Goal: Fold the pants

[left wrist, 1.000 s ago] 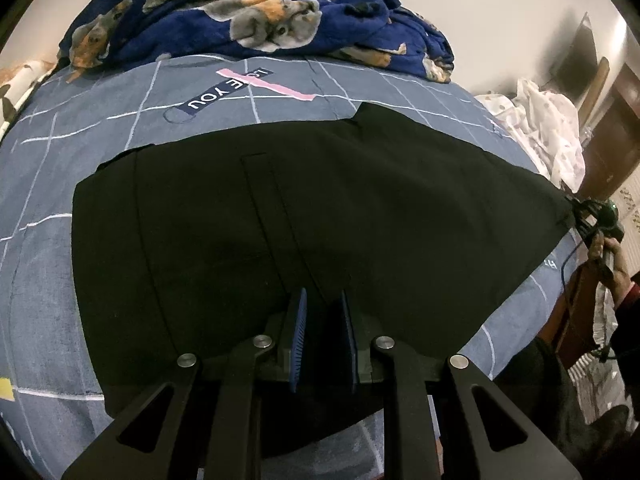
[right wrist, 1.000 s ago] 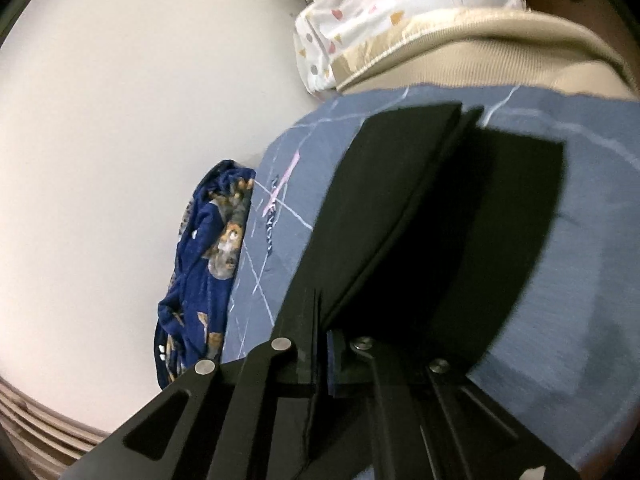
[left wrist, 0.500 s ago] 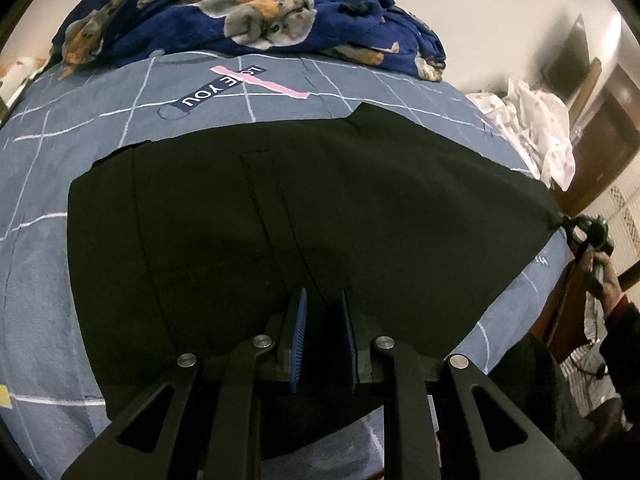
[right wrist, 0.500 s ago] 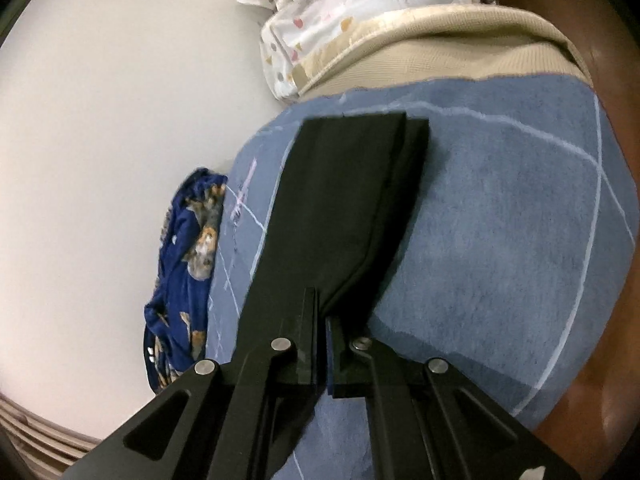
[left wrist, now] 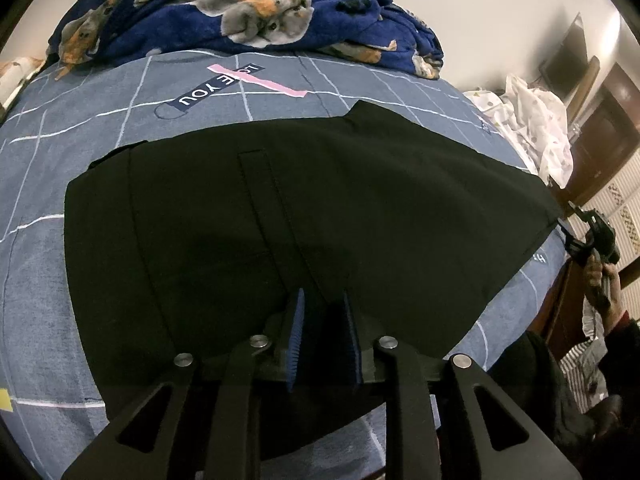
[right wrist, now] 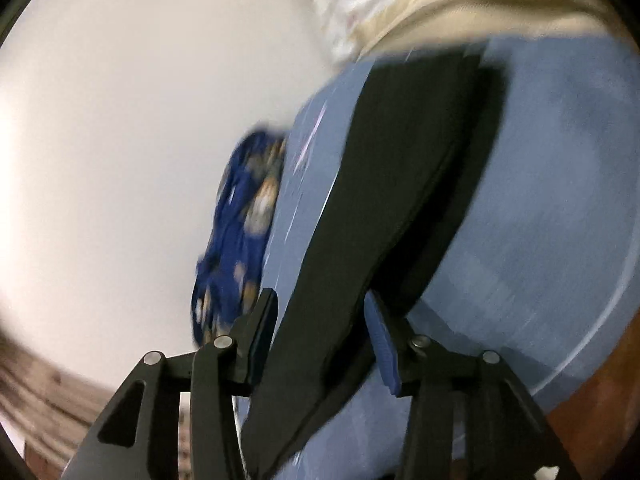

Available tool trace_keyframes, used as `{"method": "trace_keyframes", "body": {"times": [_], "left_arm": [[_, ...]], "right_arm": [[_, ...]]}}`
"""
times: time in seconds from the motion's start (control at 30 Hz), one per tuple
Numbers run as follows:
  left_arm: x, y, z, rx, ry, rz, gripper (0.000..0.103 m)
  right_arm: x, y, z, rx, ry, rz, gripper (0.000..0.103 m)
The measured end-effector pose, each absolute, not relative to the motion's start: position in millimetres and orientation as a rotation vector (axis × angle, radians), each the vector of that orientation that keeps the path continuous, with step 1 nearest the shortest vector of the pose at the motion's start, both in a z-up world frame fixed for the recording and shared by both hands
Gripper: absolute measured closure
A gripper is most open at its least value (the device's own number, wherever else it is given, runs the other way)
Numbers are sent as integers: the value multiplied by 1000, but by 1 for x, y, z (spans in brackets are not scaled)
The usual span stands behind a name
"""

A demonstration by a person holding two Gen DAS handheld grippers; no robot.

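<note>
Pants (left wrist: 320, 208), black and already doubled leg over leg, are lying flat across a blue-grey bedspread (left wrist: 80, 128) with a white grid print, filling most of the left wrist view. A navy dog-print blanket (left wrist: 248, 16) is heaped at the far side of the bed, apart from the pants, and crumpled white bedding (left wrist: 536, 120) is sitting off to the right. The left gripper (left wrist: 320, 316) is resting over the near edge of the pants, beside a long stitched seam, its blue-padded fingers (left wrist: 296, 332) standing a narrow gap apart. Black cloth is showing between them, but whether they are pinching it cannot be told. At the far right, the person's hand is holding the right gripper (left wrist: 596, 236) at the far end of the pants.

In the right wrist view, which is blurring with motion, the right gripper (right wrist: 320, 344) is standing with its fingers well apart, and the leg end of the pants (right wrist: 400, 200) is passing loosely between them, not clamped. The leg is running away over the bedspread (right wrist: 560, 200) towards the blanket (right wrist: 236, 232).

Judging by how it is draping, the cloth is light, soft and limp, so it is likely sagging wherever unsupported. Layers may slide apart; taking hold at the hem corners and the waistband edge, pinching all layers together, looks soundest.
</note>
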State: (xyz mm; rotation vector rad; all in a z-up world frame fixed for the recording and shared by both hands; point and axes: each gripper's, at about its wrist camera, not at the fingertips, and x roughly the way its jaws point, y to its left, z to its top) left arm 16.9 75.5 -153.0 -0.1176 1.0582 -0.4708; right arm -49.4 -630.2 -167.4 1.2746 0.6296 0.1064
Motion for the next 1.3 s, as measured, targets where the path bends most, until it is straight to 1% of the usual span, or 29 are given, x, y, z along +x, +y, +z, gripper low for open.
{"method": "trace_keyframes", "body": {"times": [0.1, 0.27, 0.3, 0.33, 0.37, 0.43, 0.63, 0.7, 0.77, 0.8, 0.87, 0.9, 0.93, 1.0, 1.03, 1.07, 1.2, 1.23, 1.3], "left_arm": [[16, 74, -153, -119, 1056, -470, 80], [16, 74, -153, -120, 1055, -470, 79], [16, 74, -153, -122, 1055, -471, 79], [16, 74, -153, -122, 1055, -472, 78], [16, 74, -153, -125, 1055, -476, 75], [16, 73, -152, -125, 1059, -489, 73], [18, 75, -150, -110, 1072, -522, 73], [19, 77, -151, -127, 1074, -529, 73], [19, 78, -152, -135, 1073, -533, 73], [19, 78, -152, -136, 1073, -533, 73], [19, 78, -153, -136, 1072, -532, 73], [19, 79, -153, -133, 1072, -533, 72], [19, 78, -153, -130, 1072, -534, 72], [19, 78, -152, -125, 1073, -535, 69], [19, 77, -152, -123, 1074, -537, 68], [18, 76, -152, -123, 1072, -543, 64], [15, 70, -151, -105, 1056, -554, 53], [14, 68, -151, -95, 1053, -556, 51], [11, 61, -150, -50, 1041, -557, 48]], "right_arm": [[-40, -598, -173, 1262, 689, 145, 59], [-28, -562, -178, 1220, 732, 173, 59], [-26, -555, -175, 1198, 739, 176, 63], [-25, -549, -173, 1170, 760, 175, 82], [-23, -543, -172, 1146, 790, 166, 96], [-23, -538, -179, 1156, 834, 142, 98], [-37, -550, -177, 1263, 798, 139, 98], [-41, -554, -186, 1246, 841, 98, 98], [-44, -556, -199, 1285, 859, 84, 100], [-41, -555, -197, 1284, 855, 80, 100], [-40, -550, -190, 1260, 835, 94, 94], [-41, -549, -189, 1292, 810, 128, 94], [-39, -546, -189, 1322, 797, 157, 92], [-32, -534, -182, 1299, 815, 181, 78], [-29, -527, -178, 1278, 822, 200, 63], [-26, -521, -176, 1273, 829, 222, 55], [-11, -489, -178, 1264, 886, 309, 55], [-7, -480, -177, 1233, 915, 317, 55], [1, -460, -174, 1158, 947, 325, 62]]}}
